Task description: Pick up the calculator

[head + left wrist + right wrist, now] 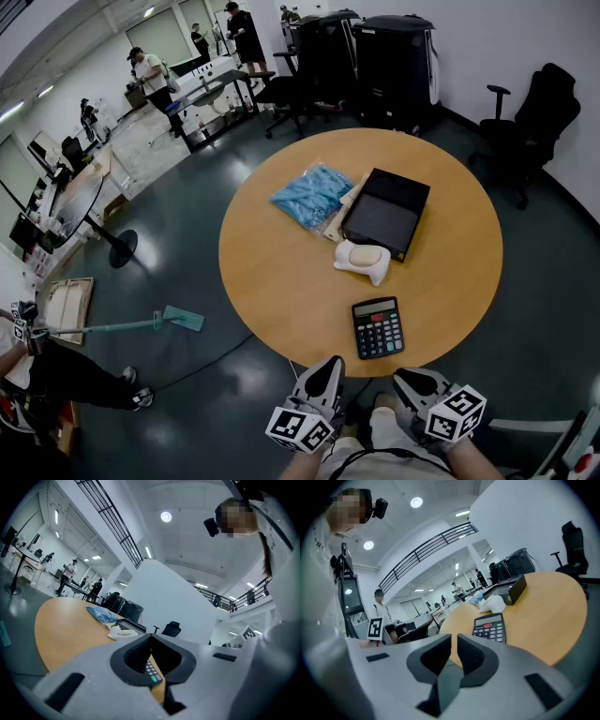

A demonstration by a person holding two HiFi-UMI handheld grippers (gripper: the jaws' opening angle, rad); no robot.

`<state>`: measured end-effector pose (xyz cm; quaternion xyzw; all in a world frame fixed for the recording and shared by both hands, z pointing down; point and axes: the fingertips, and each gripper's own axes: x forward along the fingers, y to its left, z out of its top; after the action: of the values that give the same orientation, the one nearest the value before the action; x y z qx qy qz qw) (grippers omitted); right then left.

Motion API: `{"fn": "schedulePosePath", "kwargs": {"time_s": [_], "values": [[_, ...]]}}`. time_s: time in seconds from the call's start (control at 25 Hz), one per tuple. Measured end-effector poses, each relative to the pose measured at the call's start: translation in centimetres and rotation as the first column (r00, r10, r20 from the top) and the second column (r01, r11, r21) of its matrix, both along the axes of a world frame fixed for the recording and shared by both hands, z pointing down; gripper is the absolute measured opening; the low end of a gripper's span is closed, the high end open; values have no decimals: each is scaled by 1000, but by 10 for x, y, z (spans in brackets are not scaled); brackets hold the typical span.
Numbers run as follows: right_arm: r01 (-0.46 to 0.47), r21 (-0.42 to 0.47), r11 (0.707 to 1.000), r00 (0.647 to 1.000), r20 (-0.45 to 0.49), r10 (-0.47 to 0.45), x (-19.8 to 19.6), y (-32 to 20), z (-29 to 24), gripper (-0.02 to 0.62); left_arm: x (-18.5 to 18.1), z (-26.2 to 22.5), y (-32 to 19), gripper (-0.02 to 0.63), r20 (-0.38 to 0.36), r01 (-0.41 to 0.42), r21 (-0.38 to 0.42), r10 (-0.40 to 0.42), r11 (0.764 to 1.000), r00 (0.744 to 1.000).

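The black calculator (378,328) lies flat on the round wooden table (281,281), close to its near edge. Both grippers hang just off that edge, below the calculator and apart from it. My left gripper (323,373) is shut with nothing in it; in the left gripper view its tips (151,637) meet, and the calculator's keys (151,670) show behind them. My right gripper (412,380) is also shut and empty. In the right gripper view its fingers (454,639) stand nearly touching, with the calculator (490,627) ahead and to the right.
Further back on the table lie a white moulded object (362,261), a black box (386,212) and a blue plastic bag (312,195). Black office chairs (534,127) and black cabinets (394,66) stand beyond the table. People work at desks at the far left.
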<state>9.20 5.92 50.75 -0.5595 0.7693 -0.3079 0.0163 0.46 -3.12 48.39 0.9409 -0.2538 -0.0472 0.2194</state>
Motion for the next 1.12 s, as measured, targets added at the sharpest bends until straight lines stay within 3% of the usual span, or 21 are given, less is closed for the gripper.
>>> {"fn": "schedulePosePath", "kwargs": {"time_s": [0.2, 0.36, 0.6, 0.72, 0.84, 1.04, 1.12], "values": [[56, -9, 998, 998, 10, -56, 33, -28, 4, 92, 27, -1, -15, 6, 11, 18, 16, -18, 1000, 1000], [146, -38, 989, 987, -57, -148, 60, -61, 18, 137, 30, 1, -34, 6, 15, 87, 29, -88, 996, 996], [257, -148, 955, 951, -140, -277, 101, -128, 46, 176, 28, 18, -78, 6, 23, 146, 64, -148, 987, 989], [347, -233, 909, 916, -125, -381, 103, -152, 68, 177, 26, 21, -101, 6, 28, 165, 105, -169, 981, 985], [440, -305, 845, 886, -4, -463, 98, -158, 84, 177, 26, 29, -117, 6, 26, 193, 131, -198, 972, 980], [549, -371, 749, 833, 176, -524, 89, -162, 101, 176, 28, 42, -128, 6, 13, 210, 131, -213, 969, 977], [570, -390, 724, 821, 228, -523, 82, -163, 109, 176, 25, 44, -128, 6, -9, 222, 119, -223, 968, 975]]}}
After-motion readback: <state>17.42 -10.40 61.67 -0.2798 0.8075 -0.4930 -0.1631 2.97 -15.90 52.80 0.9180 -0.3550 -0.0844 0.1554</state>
